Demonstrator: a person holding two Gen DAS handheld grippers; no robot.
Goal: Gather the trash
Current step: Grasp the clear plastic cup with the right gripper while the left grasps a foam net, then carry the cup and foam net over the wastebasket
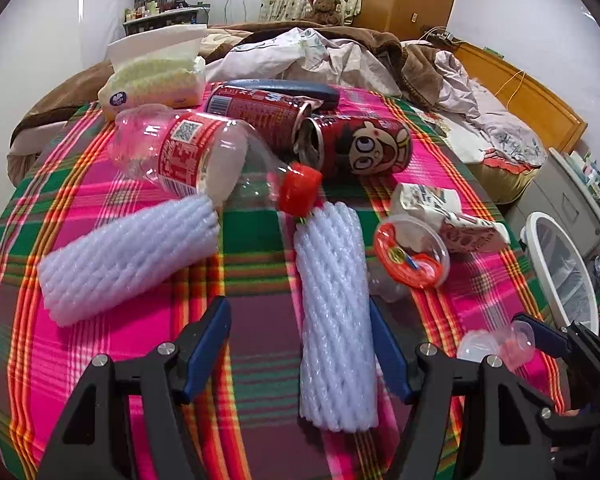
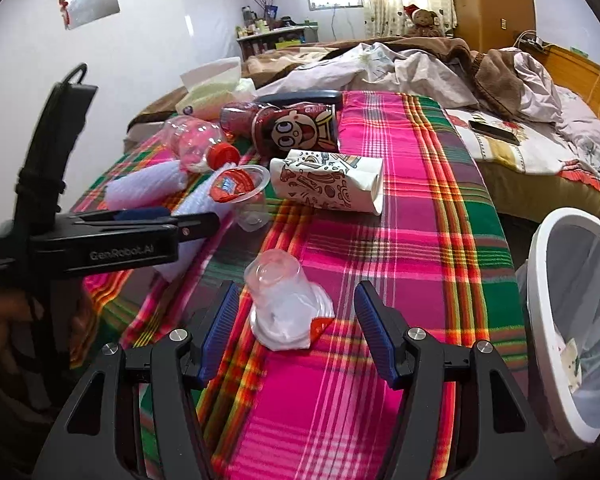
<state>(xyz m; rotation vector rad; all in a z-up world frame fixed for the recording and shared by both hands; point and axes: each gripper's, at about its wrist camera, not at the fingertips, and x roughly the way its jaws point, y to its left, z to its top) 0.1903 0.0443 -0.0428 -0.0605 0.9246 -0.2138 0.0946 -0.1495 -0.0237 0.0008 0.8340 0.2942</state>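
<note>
Hovering over plaid bench, left gripper [image 1: 300,344] jaws wide around white foam sleeve [image 1: 333,320], not pinching. Right gripper [image 2: 296,320] jaws wide around crushed clear cup [image 2: 280,300]; white bin [image 2: 571,320] at right.

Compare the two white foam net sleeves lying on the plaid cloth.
The left foam sleeve lies slantwise, its far end against the clear bottle. The right foam sleeve runs lengthwise towards the camera, between the left gripper jaws, and looks longer and narrower. Both are white, ribbed and lying flat.
</note>
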